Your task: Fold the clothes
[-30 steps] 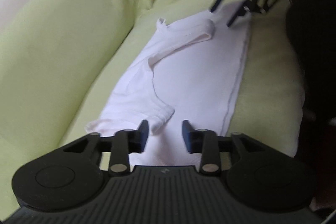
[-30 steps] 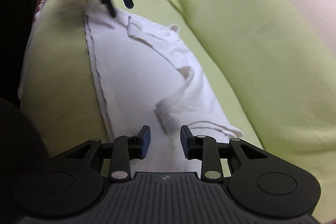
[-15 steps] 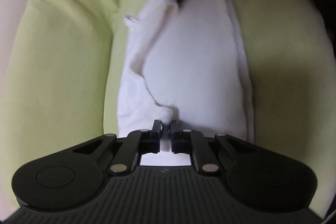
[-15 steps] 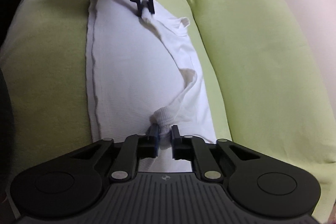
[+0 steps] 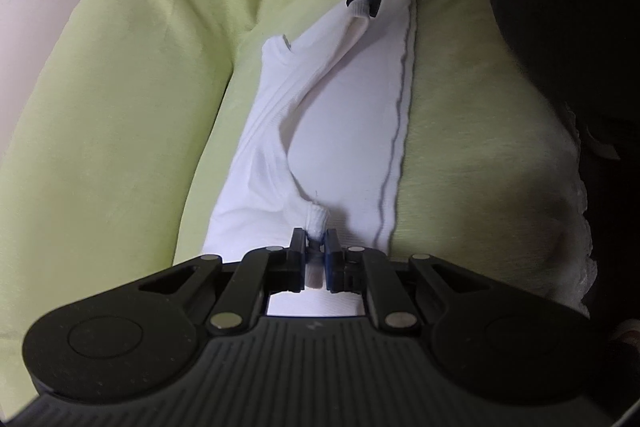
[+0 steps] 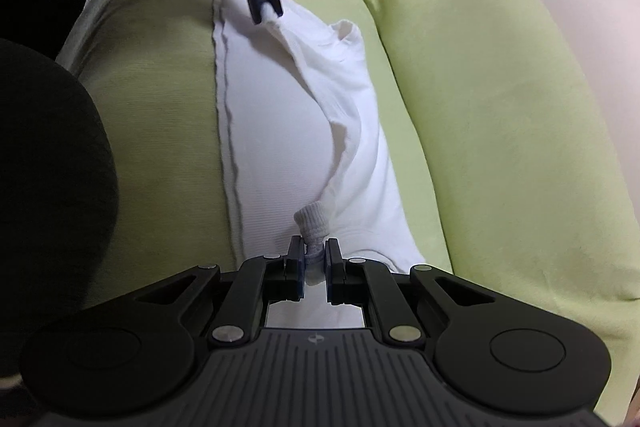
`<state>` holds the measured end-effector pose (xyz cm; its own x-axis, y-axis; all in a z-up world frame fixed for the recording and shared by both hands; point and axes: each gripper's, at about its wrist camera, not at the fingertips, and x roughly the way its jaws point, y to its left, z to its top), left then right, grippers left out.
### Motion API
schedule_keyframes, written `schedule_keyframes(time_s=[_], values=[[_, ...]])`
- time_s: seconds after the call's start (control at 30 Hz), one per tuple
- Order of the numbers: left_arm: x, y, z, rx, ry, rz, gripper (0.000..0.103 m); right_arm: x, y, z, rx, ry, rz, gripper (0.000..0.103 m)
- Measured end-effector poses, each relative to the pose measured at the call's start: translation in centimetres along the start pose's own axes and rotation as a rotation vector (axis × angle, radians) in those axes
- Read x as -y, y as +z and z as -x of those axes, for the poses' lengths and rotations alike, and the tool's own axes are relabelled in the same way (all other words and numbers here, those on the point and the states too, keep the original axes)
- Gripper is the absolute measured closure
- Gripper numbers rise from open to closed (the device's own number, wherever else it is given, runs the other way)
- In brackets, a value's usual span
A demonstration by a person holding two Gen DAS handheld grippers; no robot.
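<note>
Now white garment (image 5: 340,131) stretched between left hand-held gripper (image 5: 314,242), right hand-held gripper (image 6: 313,254).

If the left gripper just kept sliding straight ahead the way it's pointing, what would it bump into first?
Probably the white garment it already pinches, spread along the green cushion. Further on waits the right gripper, though depth is hard to judge.

A light-green sofa (image 5: 120,99) bears the white garment (image 5: 344,131) (spread along its seat).
</note>
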<state>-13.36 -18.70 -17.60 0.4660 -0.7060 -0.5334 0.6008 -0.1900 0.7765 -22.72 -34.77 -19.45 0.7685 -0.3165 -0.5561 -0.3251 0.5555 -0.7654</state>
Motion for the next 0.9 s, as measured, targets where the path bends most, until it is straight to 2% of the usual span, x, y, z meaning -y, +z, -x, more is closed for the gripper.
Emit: schedule_keyframes(time_s=[0.13,0.23,0.4,0.43,0.47,0.57,0.67,0.77,0.83,0.9], values=[[-0.3,-0.1,0.3,0.011,-0.004,0.02,0.095,0.3,0.7,-0.1,-0.012,0.014,0.001,0.095],[0.2,-0.2,0.4,0.017,-0.01,-0.004,0.095,0.1,1.0,0.4,-0.02,0.021,-0.004,0.095],[1.4,-0.4,-0.8,-0.007,-0.003,-0.046,0.094,-1.3,-0.7,0.9,-0.052,0.026,0.024,0.095],[1.5,-0.4,-1.0,-0.007,0.001,-0.044,0.094,-1.5,-0.7,0.7,-0.057,0.025,0.027,0.094],[1.6,-0.3,-1.1,-0.007,0.005,-0.042,0.095,-1.5,-0.7,0.5,-0.06,0.026,0.027,0.089],[1.5,-0.2,-0.8,-0.016,0.01,-0.015,0.092,-1.2,-0.6,0.6,-0.072,0.02,0.026,0.086],[-0.6,-0.2,1.2,0.012,-0.051,0.113,0.091,0.6,-0.5,1.7,-0.071,0.053,-0.065,0.086],[-2.8,-0.4,3.2,0.053,-0.103,0.255,0.091,3.2,-0.2,2.8,-0.023,0.106,-0.249,0.087],[-4.2,-0.5,3.0,0.07,-0.099,0.356,0.091,4.9,-0.3,3.0,0.01,0.117,-0.392,0.089],[-5.2,-0.7,1.3,0.06,-0.101,0.463,0.091,6.1,-0.8,1.7,0.007,0.119,-0.537,0.089]])
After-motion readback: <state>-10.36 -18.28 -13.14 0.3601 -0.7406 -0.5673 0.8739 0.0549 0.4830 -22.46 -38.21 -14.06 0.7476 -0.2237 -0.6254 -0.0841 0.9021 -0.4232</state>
